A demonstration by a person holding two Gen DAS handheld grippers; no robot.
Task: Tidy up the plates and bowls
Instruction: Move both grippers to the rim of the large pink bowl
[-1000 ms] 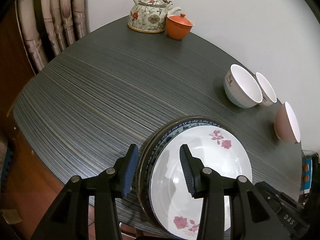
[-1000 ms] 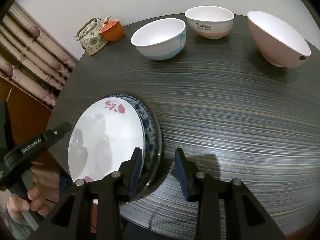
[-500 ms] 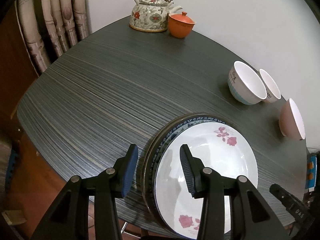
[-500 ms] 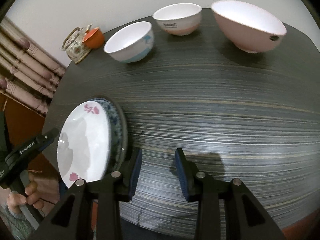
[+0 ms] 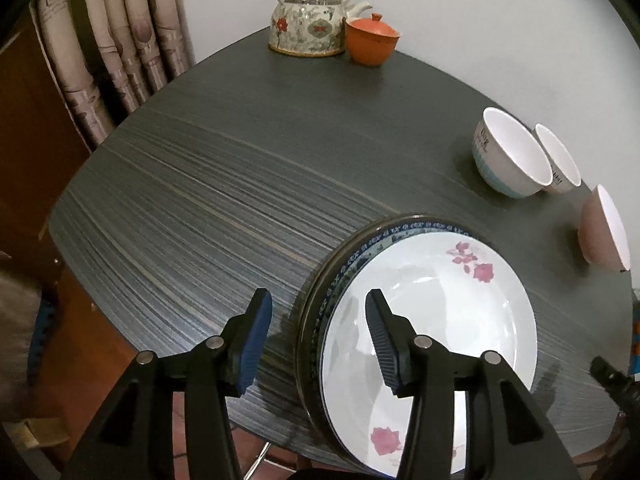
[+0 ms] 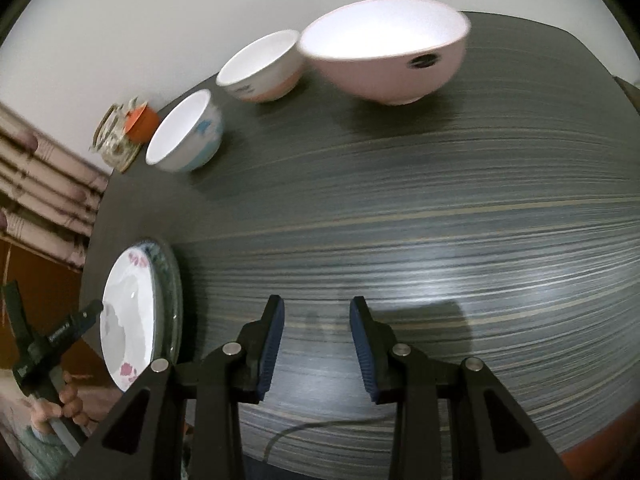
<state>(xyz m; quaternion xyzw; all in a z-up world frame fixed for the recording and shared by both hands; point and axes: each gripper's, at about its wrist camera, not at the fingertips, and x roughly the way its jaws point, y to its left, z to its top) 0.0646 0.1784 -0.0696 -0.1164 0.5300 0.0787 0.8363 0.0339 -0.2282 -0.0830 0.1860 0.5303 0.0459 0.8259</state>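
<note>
Three bowls are seen along the far edge of the dark striped table (image 5: 224,184), close to the white wall: a white bowl with a blue band (image 5: 508,156), a white bowl with lettering (image 5: 560,160) just behind and touching or nearly touching it, and a pink bowl (image 5: 604,232) set a little apart from these. In the right wrist view the same row is shown, the pink bowl (image 6: 388,52) being nearest the camera and slightly blurred. A stack of plates is found at the near edge of the table, overhanging it slightly: a white plate with pink flowers (image 5: 432,332) lies on top of a blue-patterned plate (image 5: 360,256), beneath which a dark rim is glimpsed.

The left gripper (image 5: 320,340) is held over the near left rim of the stack, one finger outside the rim and the other above the white plate; its jaws are opening, the rim lies between them, and no pad is seen pressing on it. The right gripper (image 6: 316,344) is held over bare table, well apart from the stack, its jaws parted with nothing between them.

A floral teapot (image 5: 308,20) and an orange lidded cup (image 5: 372,40) are seen side by side at the far corner, beside a curtain (image 5: 120,48)
</note>
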